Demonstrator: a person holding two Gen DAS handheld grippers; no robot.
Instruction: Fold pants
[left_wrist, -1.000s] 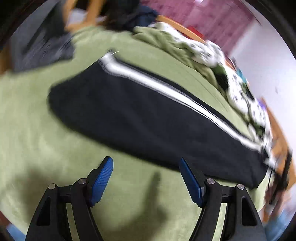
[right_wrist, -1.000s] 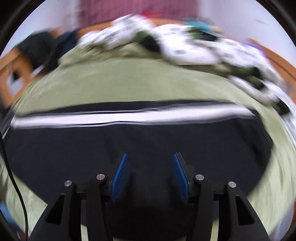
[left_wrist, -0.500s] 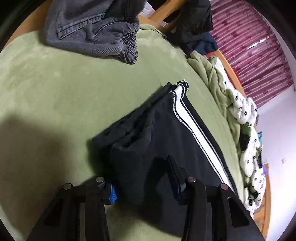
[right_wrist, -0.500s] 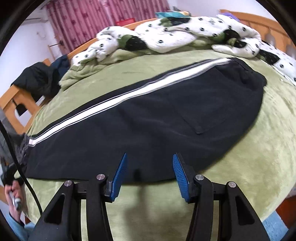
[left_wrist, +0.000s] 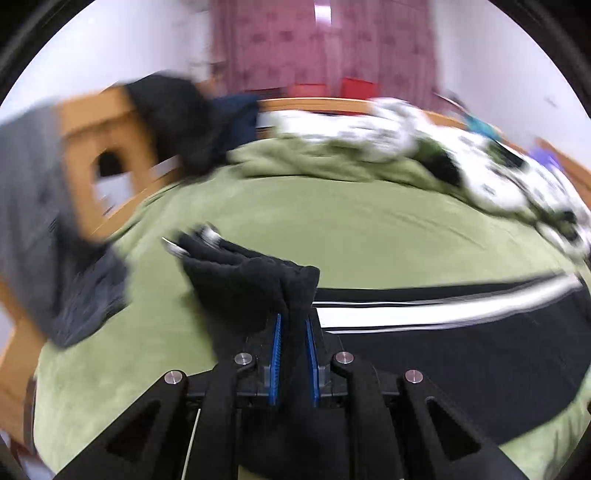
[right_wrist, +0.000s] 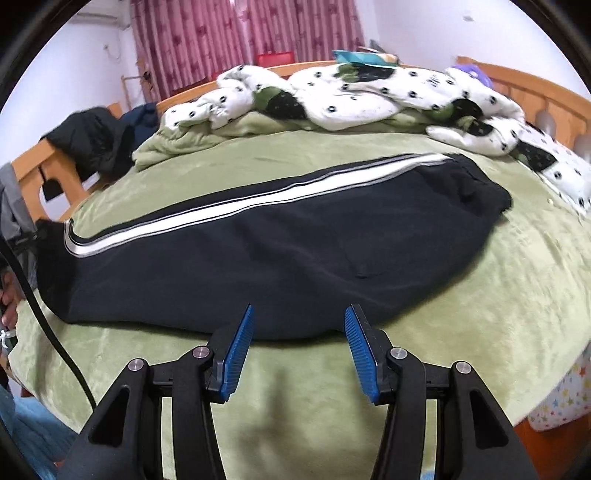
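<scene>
The pants (right_wrist: 280, 236) lie lengthwise across the green blanket (right_wrist: 517, 280), black with a white side stripe (right_wrist: 236, 210) along the far edge. The leg end, at the end of the pants nearest the wooden bed frame (left_wrist: 107, 147), is bunched and raised off the blanket. The left gripper (left_wrist: 293, 328) was spread apart a second ago; it is now clenched on that leg end, with black fabric pinched between its blue pads (left_wrist: 275, 354). This change indicates that the fold has begun: the cuff end is secured for carrying toward the waistband end. The right gripper (right_wrist: 298, 325) is released, its fingers apart and empty, hovering at the near edge of the pants at mid-length. A spotted quilt (right_wrist: 369, 96) lies beyond the pants.
</scene>
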